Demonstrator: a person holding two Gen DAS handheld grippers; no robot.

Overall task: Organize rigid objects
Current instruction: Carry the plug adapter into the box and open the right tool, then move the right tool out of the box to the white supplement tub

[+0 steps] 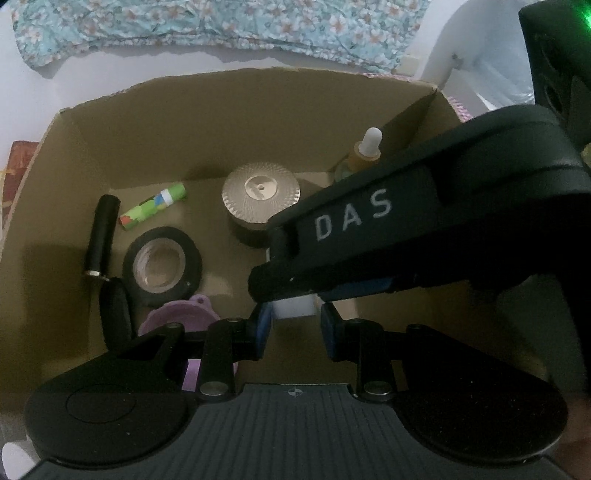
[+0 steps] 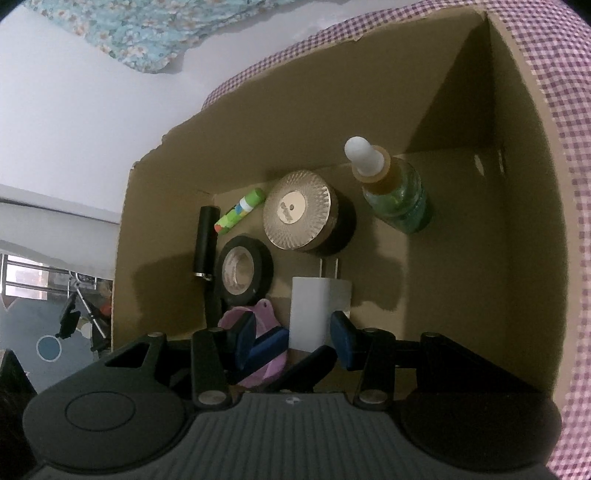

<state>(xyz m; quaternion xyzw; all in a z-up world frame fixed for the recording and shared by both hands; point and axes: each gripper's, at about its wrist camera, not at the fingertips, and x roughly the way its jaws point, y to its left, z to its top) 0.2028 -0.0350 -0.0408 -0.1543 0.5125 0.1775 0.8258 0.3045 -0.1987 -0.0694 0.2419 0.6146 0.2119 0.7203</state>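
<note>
Both grippers reach into a cardboard box (image 1: 147, 110) (image 2: 461, 258). A white plug adapter (image 2: 317, 314) stands on the box floor between the blue pads of my right gripper (image 2: 291, 338); the jaws are apart and whether they press it is unclear. My left gripper (image 1: 293, 330) is open just in front of the adapter (image 1: 295, 308), with the right gripper's black body (image 1: 406, 229) crossing above it. In the box lie a gold-lidded jar (image 1: 260, 201) (image 2: 301, 214), a black tape roll (image 1: 162, 266) (image 2: 243, 271), a black tube (image 1: 99, 236) (image 2: 205, 240), a green patterned stick (image 1: 153, 206) (image 2: 240, 210), a dropper bottle (image 1: 364, 155) (image 2: 391, 188) and a purple lid (image 1: 181, 317) (image 2: 258, 321).
The box has tall walls on all sides. It sits on purple checked cloth (image 2: 546, 55). A floral cloth (image 1: 221, 26) (image 2: 147, 29) hangs behind, against a white wall.
</note>
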